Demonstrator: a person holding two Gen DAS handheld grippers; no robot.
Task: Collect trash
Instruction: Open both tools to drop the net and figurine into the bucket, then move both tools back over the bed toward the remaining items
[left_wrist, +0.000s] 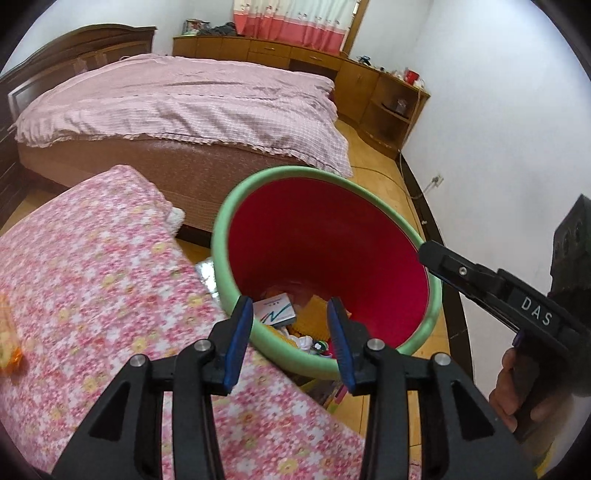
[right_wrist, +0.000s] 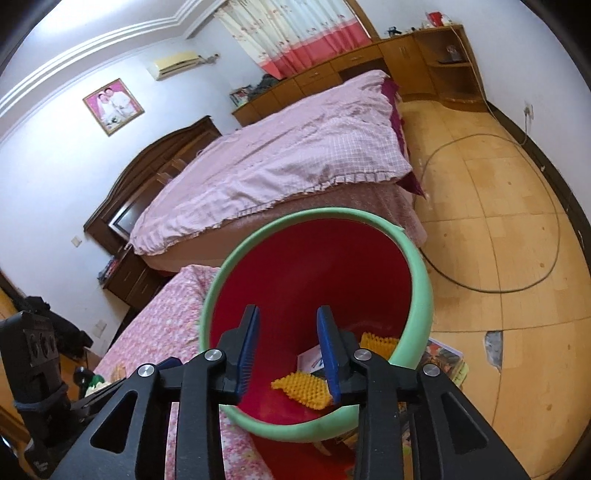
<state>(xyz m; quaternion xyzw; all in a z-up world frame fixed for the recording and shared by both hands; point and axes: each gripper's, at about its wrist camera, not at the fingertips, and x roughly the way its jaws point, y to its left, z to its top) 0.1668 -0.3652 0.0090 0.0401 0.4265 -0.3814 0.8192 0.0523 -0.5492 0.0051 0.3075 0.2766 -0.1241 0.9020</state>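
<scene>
— Where do my claws stand?

— I see the left claw (left_wrist: 290, 341) parted with nothing between its blue pads (left_wrist: 240, 332), hanging over the near rim of the red bin (left_wrist: 325, 236) with the green rim. My right claw (right_wrist: 288, 354) is likewise parted and empty, above the same bin.

— And the trash?

— Down in the bin: a yellow bumpy piece (right_wrist: 303, 389), a white box (left_wrist: 275, 308), and some smaller bits near the bottom (too small for me to name, perhaps wrappers). The bin stands on the floor just beside the flowered pink cover (left_wrist: 92, 280), with the bed (left_wrist: 184, 103) beyond.
</scene>
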